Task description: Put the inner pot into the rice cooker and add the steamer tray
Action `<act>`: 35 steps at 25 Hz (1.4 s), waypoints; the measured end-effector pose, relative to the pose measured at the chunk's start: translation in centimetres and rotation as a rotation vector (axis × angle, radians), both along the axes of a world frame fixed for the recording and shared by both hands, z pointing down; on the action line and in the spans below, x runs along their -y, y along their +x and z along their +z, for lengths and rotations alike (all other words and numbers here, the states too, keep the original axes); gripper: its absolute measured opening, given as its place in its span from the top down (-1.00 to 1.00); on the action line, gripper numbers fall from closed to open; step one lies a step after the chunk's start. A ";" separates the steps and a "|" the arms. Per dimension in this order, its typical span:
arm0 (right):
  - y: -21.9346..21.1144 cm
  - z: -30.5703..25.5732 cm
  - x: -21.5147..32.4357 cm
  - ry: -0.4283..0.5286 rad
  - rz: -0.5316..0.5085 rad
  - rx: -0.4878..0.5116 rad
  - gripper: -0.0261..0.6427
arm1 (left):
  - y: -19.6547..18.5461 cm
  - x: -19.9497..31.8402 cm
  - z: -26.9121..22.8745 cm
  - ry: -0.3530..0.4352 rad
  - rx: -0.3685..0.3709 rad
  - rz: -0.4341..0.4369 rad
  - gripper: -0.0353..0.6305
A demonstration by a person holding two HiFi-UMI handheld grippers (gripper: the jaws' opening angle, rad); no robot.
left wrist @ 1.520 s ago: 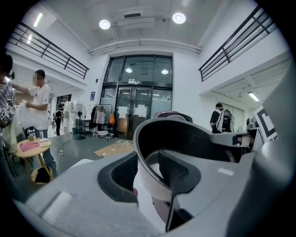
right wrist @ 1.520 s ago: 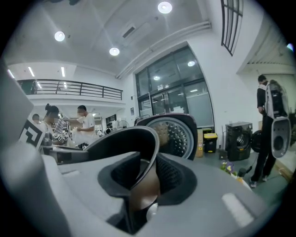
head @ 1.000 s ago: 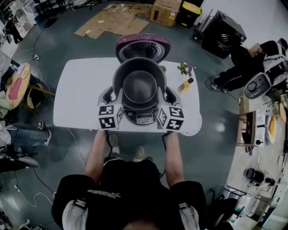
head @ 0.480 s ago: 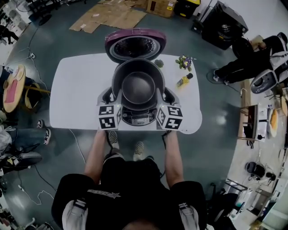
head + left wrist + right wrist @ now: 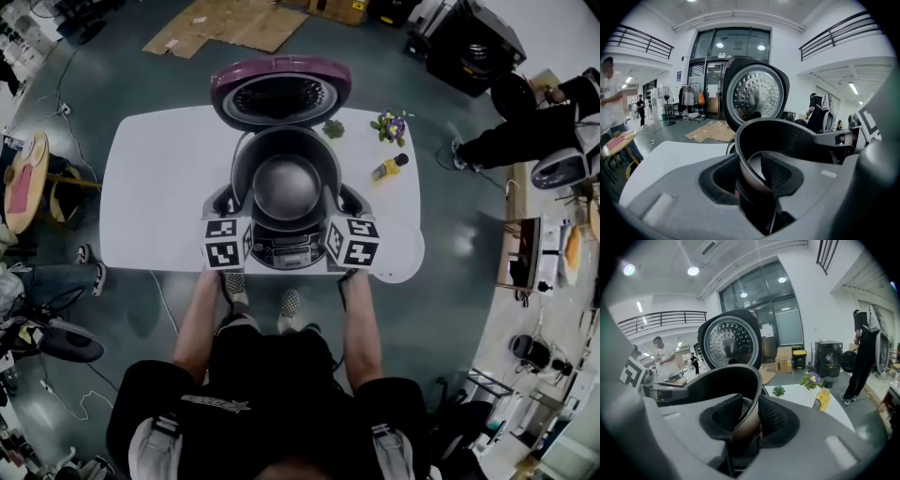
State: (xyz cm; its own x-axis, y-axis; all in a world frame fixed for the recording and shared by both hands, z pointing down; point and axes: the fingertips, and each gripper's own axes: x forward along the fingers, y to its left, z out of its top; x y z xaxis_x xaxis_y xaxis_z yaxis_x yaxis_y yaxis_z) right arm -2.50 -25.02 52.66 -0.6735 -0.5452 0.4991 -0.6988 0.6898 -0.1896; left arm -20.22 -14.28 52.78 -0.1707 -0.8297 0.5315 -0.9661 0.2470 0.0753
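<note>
Firstly, the left gripper [image 5: 751, 174] is clenched on the rim of the inner pot [image 5: 287, 184], which is wedged between its dark ribbed pads [image 5: 774, 172]. The right gripper [image 5: 746, 420] clamps the opposite side of the rim in the same manner. In the head view the marker cubes [image 5: 228, 242] and the pot's own rim partly screen both sets of jaw tips.

The pot sits in the mouth of the rice cooker [image 5: 286, 251]. Its lower wall is hidden by the cooker body, so it cannot be told whether the pot is fully seated. Its interior shows bare grey metal and holds no contents.

The purple lid [image 5: 281, 89] stands open behind the pot, its perforated inner plate facing the grippers. The cooker stands at the near edge of a white table [image 5: 155, 187].

On the table's right part, apart from the cooker, are a yellow bottle [image 5: 388, 169] and purple flowers [image 5: 392, 125]. A small green plant [image 5: 333, 128] lies just beside the lid.

Flattened cardboard [image 5: 225, 23] lies on the floor beyond the table. A person in dark clothing [image 5: 525, 136] at the right is cut off by the frame edge
</note>
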 end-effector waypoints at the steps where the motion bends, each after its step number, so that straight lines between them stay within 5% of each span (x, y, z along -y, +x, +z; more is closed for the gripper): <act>1: 0.0 0.4 0.1 -0.011 0.000 -0.005 0.59 | -0.1 0.1 0.3 -0.007 -0.003 0.001 0.43; 22: -0.8 5.9 0.5 -0.163 -0.056 -0.140 0.58 | -0.3 0.1 6.1 -0.236 -0.073 0.026 0.42; 35: -0.5 7.0 0.8 -0.196 -0.069 -0.177 0.53 | -0.1 0.4 6.5 -0.258 -0.057 0.038 0.38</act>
State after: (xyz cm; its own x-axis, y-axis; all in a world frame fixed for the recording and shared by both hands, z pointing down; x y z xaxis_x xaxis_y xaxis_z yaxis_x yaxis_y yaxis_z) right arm -2.95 -25.79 59.61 -0.5989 -0.3823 0.7037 -0.6854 0.6992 -0.2035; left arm -20.33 -14.63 59.28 -0.1059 -0.6704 0.7344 -0.9711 0.2286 0.0686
